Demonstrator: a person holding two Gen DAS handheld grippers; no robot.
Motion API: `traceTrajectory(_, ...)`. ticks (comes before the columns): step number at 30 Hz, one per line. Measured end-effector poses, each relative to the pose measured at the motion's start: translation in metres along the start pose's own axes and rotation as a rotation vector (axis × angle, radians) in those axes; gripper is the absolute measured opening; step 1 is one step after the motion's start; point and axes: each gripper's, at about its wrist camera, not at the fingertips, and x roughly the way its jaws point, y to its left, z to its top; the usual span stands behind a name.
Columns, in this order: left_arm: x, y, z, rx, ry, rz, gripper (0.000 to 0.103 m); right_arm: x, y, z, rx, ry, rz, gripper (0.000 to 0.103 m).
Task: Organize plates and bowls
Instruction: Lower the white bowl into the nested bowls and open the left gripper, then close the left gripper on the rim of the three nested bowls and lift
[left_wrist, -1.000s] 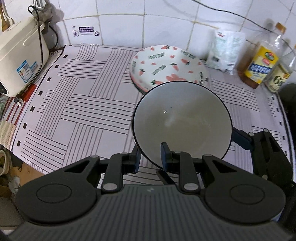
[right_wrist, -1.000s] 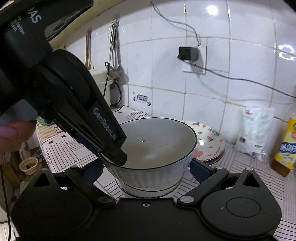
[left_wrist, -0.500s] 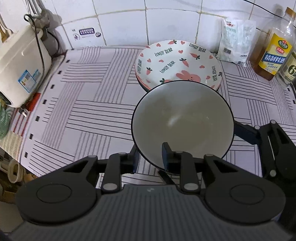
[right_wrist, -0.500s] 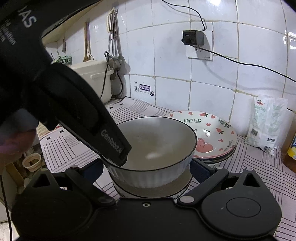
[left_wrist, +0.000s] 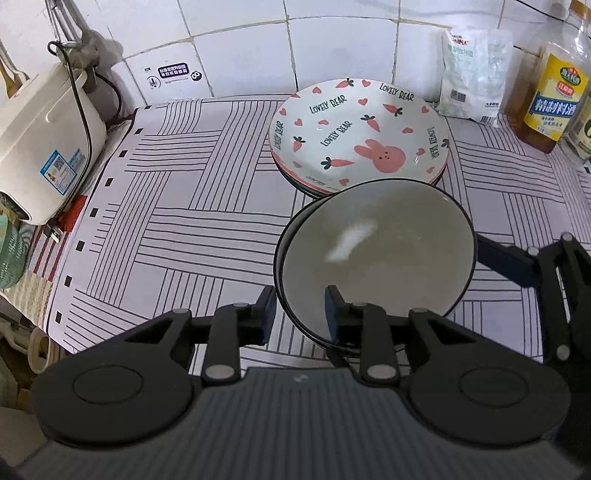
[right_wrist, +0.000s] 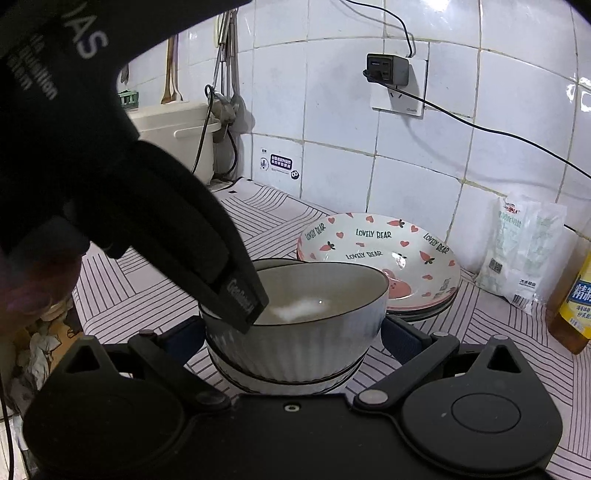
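**Op:** Right, I have both grippers on the same bowl. The left gripper pinches the near rim of the white bowl, one finger outside the wall, one inside. That bowl sits nested in a second bowl of the same ribbed kind.

**Desk:** And the right one?

**Op:** The right gripper has its jaws spread wide, one finger on each side of the bowl's wall. I cannot tell whether the pads actually touch it.

**Desk:** What's the surface like?

**Op:** A counter covered by a white mat with blocks of dark stripes. The bowls stand on it, near me and right of centre. Just beyond them, toward the wall, is a stack of plates; the top one shows a pink rabbit, carrots, hearts and "LOVELY BEAR".

**Desk:** The room around it?

**Op:** White tiled wall behind the counter. A rice cooker stands at the far left with a black cord. On the far right are a white packet against the tiles and a bottle with a yellow label. In the right wrist view, a charger sits in a wall socket, its cable trailing right, and utensils hang on the left.
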Motion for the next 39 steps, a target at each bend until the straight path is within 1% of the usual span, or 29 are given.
traceTrajectory(1, 0.0, 0.001, -0.001, -0.006, 0.006, -0.007, 0.03, -0.001, 0.001, -0.001, -0.001, 0.0, -0.003, 0.102)
traceTrajectory(3, -0.004, 0.003, -0.002, -0.022, 0.011, -0.022, 0.036, -0.006, 0.002, -0.002, 0.002, -0.006, 0.001, 0.102)
traceTrajectory(6, -0.011, 0.007, -0.006, -0.042, -0.003, -0.05, 0.043, -0.017, 0.004, -0.005, 0.013, -0.015, 0.004, 0.102)
traceTrajectory(13, -0.034, 0.021, -0.014, -0.106, -0.035, -0.091, 0.051, -0.036, 0.008, -0.016, 0.082, -0.001, -0.003, 0.102)
traceTrajectory(14, -0.038, 0.024, -0.016, -0.116, -0.039, -0.096, 0.054, -0.038, 0.009, -0.018, 0.087, 0.003, -0.006, 0.102)
traceTrajectory(15, -0.04, 0.026, -0.017, -0.122, -0.041, -0.101, 0.055, -0.04, 0.009, -0.02, 0.096, 0.005, -0.01, 0.102)
traceTrajectory(22, -0.05, 0.038, -0.031, -0.157, -0.031, -0.153, 0.057, -0.051, 0.011, -0.028, 0.145, 0.003, -0.025, 0.102)
traceTrajectory(24, -0.052, 0.041, -0.036, -0.163, -0.031, -0.162, 0.06, -0.054, 0.012, -0.029, 0.151, 0.0, -0.033, 0.102)
traceTrajectory(27, -0.052, 0.04, -0.043, -0.157, -0.027, -0.152, 0.061, -0.061, 0.015, -0.033, 0.156, -0.026, -0.048, 0.102)
traceTrajectory(30, -0.049, 0.042, -0.051, -0.155, -0.024, -0.171, 0.061, -0.061, 0.02, -0.041, 0.161, -0.051, -0.076, 0.102)
traceTrajectory(33, -0.048, 0.046, -0.058, -0.157, -0.036, -0.193, 0.061, -0.062, 0.026, -0.048, 0.119, -0.08, -0.039, 0.102)
traceTrajectory(35, -0.047, 0.049, -0.062, -0.163, -0.049, -0.21, 0.062, -0.059, 0.032, -0.052, 0.074, -0.075, -0.042, 0.102)
traceTrajectory(39, -0.043, 0.059, -0.067, -0.192, -0.077, -0.274, 0.063, -0.049, 0.035, -0.059, 0.081, -0.057, -0.04, 0.102)
